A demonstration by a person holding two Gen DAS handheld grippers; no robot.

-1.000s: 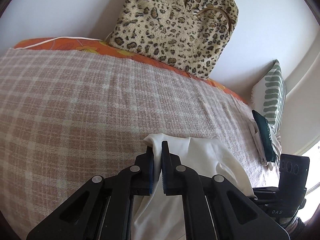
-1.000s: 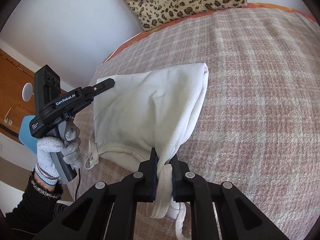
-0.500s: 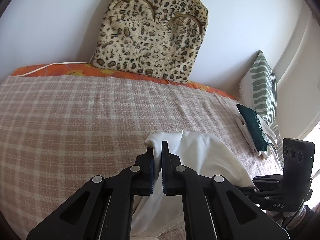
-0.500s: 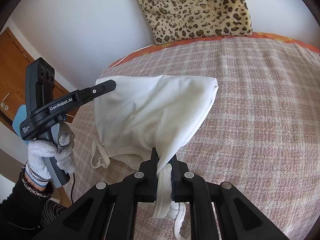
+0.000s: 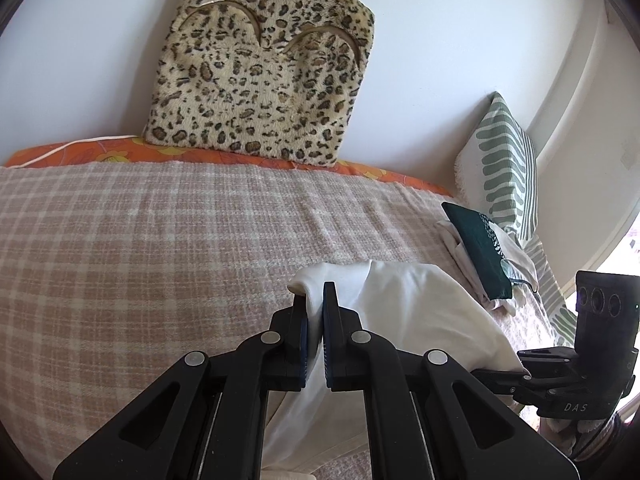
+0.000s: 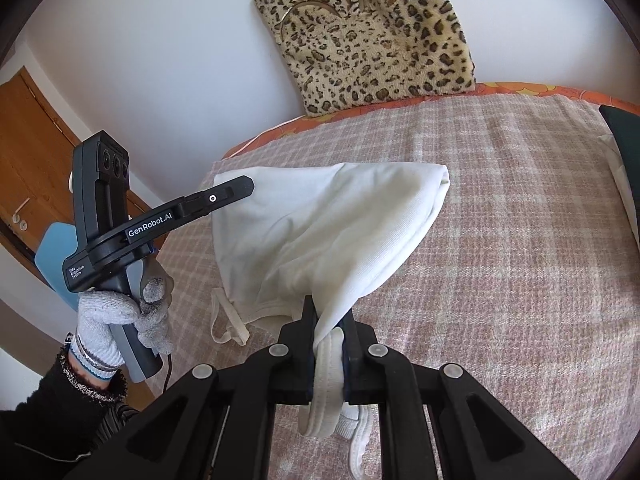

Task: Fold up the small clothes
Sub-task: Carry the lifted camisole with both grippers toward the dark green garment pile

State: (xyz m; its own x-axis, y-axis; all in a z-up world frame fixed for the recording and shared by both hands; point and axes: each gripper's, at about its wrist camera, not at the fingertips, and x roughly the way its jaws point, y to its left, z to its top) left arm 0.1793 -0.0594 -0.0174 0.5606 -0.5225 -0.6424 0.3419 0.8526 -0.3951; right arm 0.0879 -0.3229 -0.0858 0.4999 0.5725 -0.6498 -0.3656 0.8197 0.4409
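A small white garment point(image 6: 328, 232) hangs stretched between both grippers above the checked bed cover point(image 6: 500, 240). My right gripper point(image 6: 329, 320) is shut on its lower edge, with the ribbed hem and straps drooping below the jaws. My left gripper point(image 5: 315, 304) is shut on the garment's other corner point(image 5: 308, 280); the cloth point(image 5: 408, 312) drapes to the right toward the right gripper's body point(image 5: 592, 360). In the right wrist view the left gripper point(image 6: 240, 188) shows at the left, held by a gloved hand point(image 6: 116, 320).
A leopard-print cushion point(image 5: 260, 64) leans on the wall at the back of the bed. A dark green folded item on white clothes point(image 5: 480, 248) and a green-striped pillow point(image 5: 504, 168) lie at the right. A wooden door point(image 6: 28, 152) is at the left.
Both grippers have lifted and tilted up with the garment still held between them; more wall and cushion show, and the cloth hangs higher over the bed.
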